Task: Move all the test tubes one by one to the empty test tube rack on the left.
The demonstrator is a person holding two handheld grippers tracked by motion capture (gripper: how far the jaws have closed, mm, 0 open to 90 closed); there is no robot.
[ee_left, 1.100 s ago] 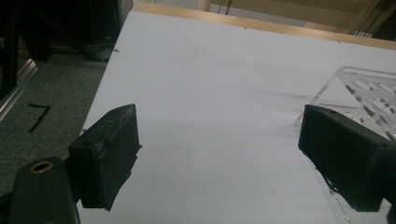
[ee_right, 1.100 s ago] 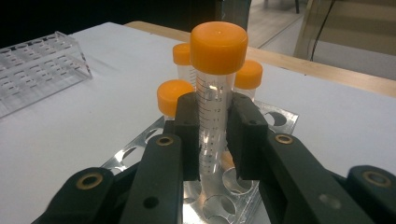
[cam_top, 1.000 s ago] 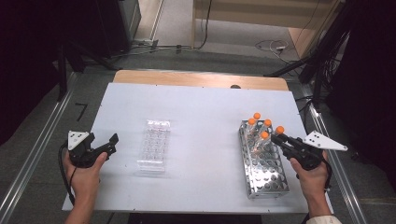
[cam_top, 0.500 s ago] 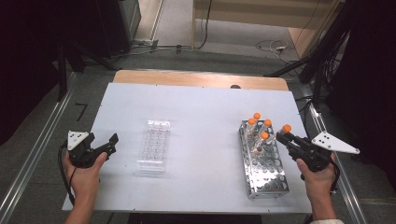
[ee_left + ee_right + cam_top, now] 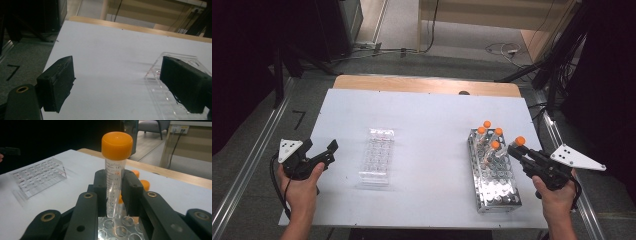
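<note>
In the right gripper view the jaws cover both flanks of the orange-capped tube (image 5: 115, 182), so part of its printed scale is hidden, and the digits left showing are too blurred to read surely. The metal rack (image 5: 117, 230) is cut off by the bottom edge. The clear rack (image 5: 37, 178) is smeared — its red marks stay illegible. In the left gripper view one jaw hides part of that clear rack (image 5: 160, 97), and the right jaw runs off the frame.
</note>
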